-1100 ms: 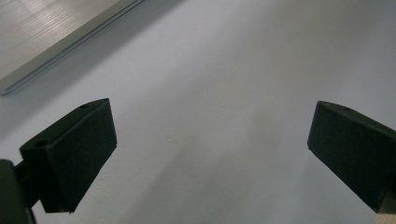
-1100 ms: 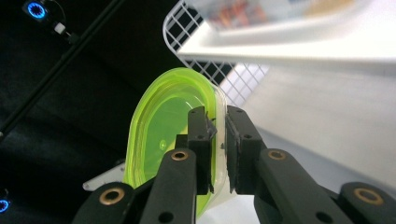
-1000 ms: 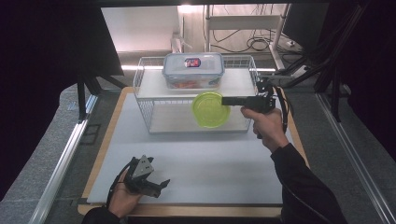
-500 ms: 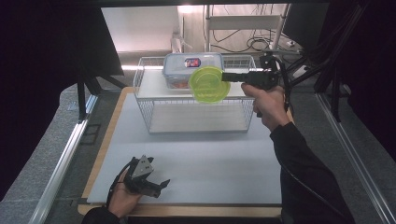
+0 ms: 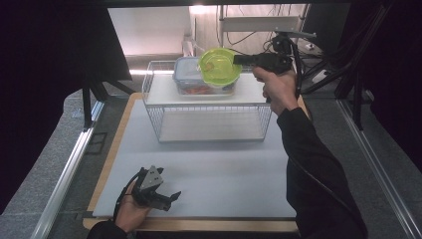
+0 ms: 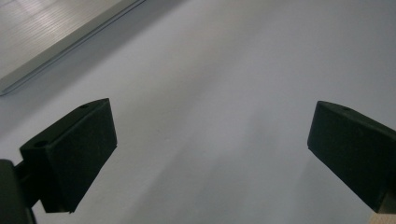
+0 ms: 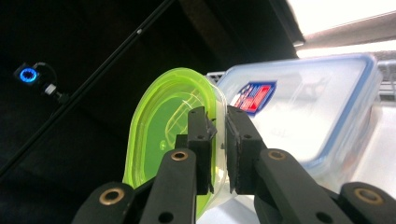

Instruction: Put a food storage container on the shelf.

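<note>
Fingers (image 7: pixel 216 140) of the right gripper (image 5: pixel 244 59) pinching the green bowl's (image 5: pixel 219 67) rim above the lidded box (image 5: pixel 188 69) on the wire rack (image 5: pixel 209 117), keeping it level while lowering; left gripper (image 5: pixel 166 199) resting wide open, empty, on the desk (image 5: pixel 209 169).

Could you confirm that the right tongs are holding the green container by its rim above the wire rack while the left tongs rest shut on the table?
Not quite: the left tongs rest open, jaws wide apart, as the left gripper view shows. The right tongs do hold the green container by its rim above the wire rack.
</note>
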A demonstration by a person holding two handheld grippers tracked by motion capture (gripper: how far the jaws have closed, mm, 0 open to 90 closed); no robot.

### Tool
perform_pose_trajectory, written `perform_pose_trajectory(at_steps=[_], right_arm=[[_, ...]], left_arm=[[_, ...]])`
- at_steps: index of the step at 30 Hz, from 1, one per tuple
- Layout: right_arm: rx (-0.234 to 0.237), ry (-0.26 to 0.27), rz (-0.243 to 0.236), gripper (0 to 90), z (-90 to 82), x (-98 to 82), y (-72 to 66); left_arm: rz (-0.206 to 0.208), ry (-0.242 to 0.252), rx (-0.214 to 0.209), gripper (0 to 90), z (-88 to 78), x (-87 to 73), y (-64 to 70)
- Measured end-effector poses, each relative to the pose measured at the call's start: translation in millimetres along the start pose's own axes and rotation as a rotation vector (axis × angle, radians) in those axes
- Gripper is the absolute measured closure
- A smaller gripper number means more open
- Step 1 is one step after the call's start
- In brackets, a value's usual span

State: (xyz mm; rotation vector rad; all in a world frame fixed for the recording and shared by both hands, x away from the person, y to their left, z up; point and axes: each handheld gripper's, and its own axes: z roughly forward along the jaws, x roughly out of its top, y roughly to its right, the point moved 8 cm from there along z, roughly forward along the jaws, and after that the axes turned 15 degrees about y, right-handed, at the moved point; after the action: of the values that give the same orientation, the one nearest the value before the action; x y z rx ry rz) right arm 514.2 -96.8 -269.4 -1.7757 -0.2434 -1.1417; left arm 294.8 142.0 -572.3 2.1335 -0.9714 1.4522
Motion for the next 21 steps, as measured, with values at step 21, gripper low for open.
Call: perform_pose_trajectory(at_steps=[21], right_arm=[[-0.132, 0.047, 0.016, 81.8, 56.0, 17.1, 11.1]], left_arm=[[0.0, 0.001, -0.013, 1.2, -0.8, 0.1, 1.6]])
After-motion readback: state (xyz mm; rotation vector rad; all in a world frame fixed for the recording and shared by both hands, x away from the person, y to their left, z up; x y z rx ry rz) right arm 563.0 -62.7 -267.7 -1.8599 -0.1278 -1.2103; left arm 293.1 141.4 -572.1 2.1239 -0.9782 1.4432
